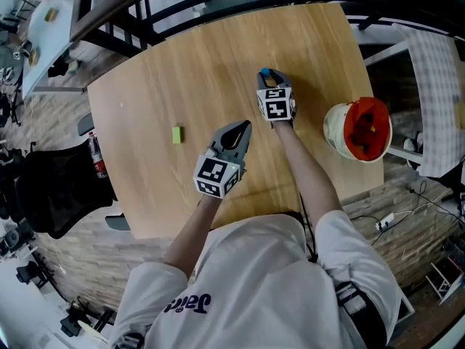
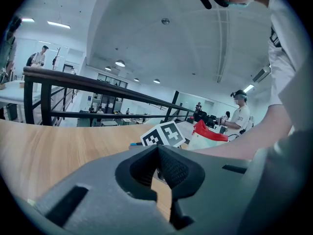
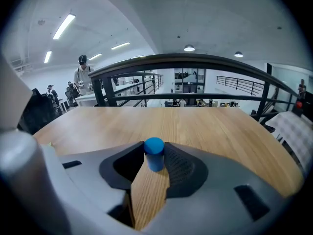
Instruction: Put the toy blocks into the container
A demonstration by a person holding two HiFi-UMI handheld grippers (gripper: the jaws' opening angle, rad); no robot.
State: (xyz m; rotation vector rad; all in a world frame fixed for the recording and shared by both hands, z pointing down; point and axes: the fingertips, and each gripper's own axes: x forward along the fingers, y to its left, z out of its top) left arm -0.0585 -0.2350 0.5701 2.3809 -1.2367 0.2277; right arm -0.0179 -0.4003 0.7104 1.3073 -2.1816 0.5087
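A blue cylinder block stands upright between the tips of my right gripper, whose pads press on both its sides. In the head view this gripper is over the middle of the wooden table, with the blue block just showing at its tip. My left gripper hovers nearer the front, tips together and nothing in them; in its own view the jaws meet. A small green block lies on the table to its left. The white container with a red lining stands at the table's right edge.
A dark metal railing runs behind the table's far edge. The left gripper view shows the right gripper's marker cube and the container beyond. People stand in the background of the hall.
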